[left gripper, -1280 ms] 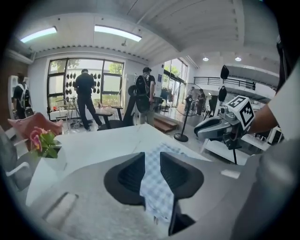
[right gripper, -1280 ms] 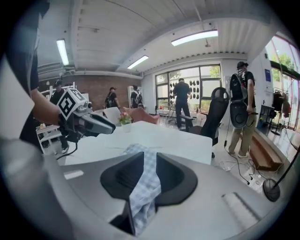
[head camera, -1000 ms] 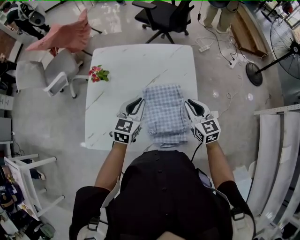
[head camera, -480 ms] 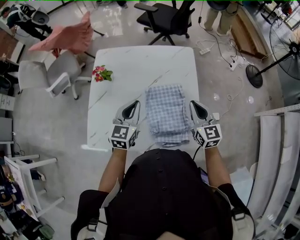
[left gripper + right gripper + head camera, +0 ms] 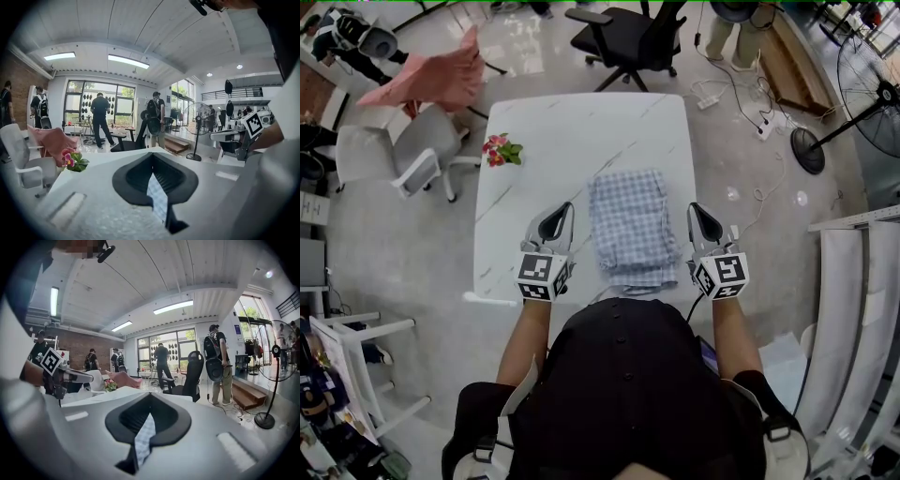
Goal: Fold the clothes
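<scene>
Folded checked cloth [image 5: 628,230] lies flat on table [image 5: 581,131], toward your edge. Left gripper [image 5: 562,214] and right gripper [image 5: 698,216] flank it, both clear of fabric, jaws pressed together, nothing pinched. Fold looks nearly finished. If you want another fold, open jaws, come in low at near corners, pinch evenly, lift both together. Versus a second ago: both grippers drawn outward off cloth's sides; cloth unmoved.

We worked in an open-plan office-workshop: a black swivel chair [image 5: 633,33] at top centre, a grey one [image 5: 403,150] at left, a pedestal fan [image 5: 874,103] upper right, ceiling strip lights [image 5: 127,61], tall windows [image 5: 123,101], and a brick wall [image 5: 21,75].
</scene>
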Demonstrator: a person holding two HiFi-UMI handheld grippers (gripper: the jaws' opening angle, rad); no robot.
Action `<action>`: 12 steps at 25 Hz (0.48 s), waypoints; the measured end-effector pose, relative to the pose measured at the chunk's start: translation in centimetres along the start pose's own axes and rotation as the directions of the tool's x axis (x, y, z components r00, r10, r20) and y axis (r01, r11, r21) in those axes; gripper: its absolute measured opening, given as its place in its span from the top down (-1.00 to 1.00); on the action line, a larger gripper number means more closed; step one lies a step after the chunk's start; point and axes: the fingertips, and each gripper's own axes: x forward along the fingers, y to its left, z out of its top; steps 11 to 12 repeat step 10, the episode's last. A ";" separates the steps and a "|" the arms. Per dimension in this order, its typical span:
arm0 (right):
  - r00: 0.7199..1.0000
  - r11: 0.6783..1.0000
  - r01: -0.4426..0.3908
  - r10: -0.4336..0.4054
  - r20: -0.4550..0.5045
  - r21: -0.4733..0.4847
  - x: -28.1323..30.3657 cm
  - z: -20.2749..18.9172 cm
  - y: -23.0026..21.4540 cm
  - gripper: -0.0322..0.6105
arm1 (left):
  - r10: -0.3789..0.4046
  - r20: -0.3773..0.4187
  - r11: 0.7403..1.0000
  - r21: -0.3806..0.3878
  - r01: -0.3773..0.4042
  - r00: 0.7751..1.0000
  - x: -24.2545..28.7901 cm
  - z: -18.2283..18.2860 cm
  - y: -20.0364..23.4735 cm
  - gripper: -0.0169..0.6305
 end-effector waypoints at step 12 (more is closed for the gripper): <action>1.000 1.000 -0.014 0.014 -0.013 -0.008 0.7 -0.2 0.4 0.89 | -0.013 -0.017 1.000 0.003 0.013 1.000 0.1 -0.4 0.3 0.93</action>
